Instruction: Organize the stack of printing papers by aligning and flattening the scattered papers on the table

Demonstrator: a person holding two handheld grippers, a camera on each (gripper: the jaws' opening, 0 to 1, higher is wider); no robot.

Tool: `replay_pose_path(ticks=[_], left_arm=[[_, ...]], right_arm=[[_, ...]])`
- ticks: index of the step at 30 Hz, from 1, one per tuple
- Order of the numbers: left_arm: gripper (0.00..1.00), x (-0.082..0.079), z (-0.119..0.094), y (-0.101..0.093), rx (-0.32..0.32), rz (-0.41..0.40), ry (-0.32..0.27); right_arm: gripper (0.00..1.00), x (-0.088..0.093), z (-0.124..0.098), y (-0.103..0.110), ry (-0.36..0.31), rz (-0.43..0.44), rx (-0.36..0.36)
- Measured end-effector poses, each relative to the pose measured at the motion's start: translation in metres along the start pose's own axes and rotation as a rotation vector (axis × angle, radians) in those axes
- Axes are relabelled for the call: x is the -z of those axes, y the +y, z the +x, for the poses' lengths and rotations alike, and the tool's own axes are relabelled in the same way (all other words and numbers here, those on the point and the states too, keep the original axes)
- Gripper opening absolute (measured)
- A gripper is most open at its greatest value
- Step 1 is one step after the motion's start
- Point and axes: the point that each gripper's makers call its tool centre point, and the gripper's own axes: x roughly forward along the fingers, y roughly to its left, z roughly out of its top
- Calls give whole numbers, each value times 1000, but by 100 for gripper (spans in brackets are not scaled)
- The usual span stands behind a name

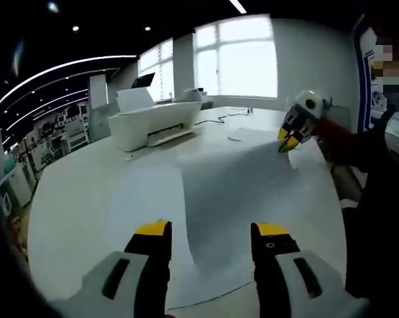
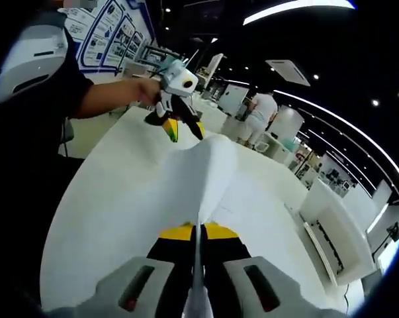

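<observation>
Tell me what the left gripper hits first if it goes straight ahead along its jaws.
Probably the raised sheet of paper, which lies between and just beyond the open left gripper. Depth is unclear, so the table beneath could come first.

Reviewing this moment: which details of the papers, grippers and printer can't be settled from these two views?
- Sheet count: the lifted paper is pinched edge-on in the right gripper; right gripper view, layers too thin to separate.
- Near paper edge: left gripper view, cut off behind the open left gripper.
- Printer: left gripper view, too small and blurred to read its controls or labels.
</observation>
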Motion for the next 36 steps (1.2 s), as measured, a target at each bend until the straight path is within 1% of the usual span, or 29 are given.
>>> replay_pose_path(ticks=[7, 10, 13, 17, 20, 23, 25, 29, 32, 33, 34, 35, 36], left_arm=[[51, -1, 10, 4, 25, 6, 21], [45, 0, 15, 2, 57, 6, 27], [43, -1, 19, 2, 72, -2, 25], [40, -3, 23, -5, 121, -5, 20], [40, -4, 26, -12, 167, 4, 18], [40, -6, 27, -22, 248, -17, 5], [37, -6, 27, -28, 299, -17, -4], [26, -7, 27, -39, 377, -26, -26], [13, -7, 25, -49, 444, -10, -43], [7, -9, 24, -52, 459, -10, -56], [7, -11, 21, -57, 486, -19, -65], [6, -10, 21, -56, 476, -15, -59], [6, -10, 20, -57, 482, -9, -61]], right_arm=[[1, -2, -2, 1, -5, -14, -3], [1, -1, -3, 1, -6, -15, -2], [1, -1, -3, 1, -5, -13, -1], [1, -1, -3, 3, -6, -18, -6], [1, -2, -3, 4, -11, -24, -13], [1, -7, -4, 9, -35, -37, -30], [1, -10, -4, 12, -46, -51, -42], [1, -9, -3, 17, -42, -73, -57], [1, -8, -3, 15, -39, -70, -55], [2, -7, -4, 14, -40, -67, -53], [3, -7, -5, 13, -41, -63, -51], [4, -7, -5, 13, -42, -60, -49], [5, -8, -6, 12, -45, -58, -45]])
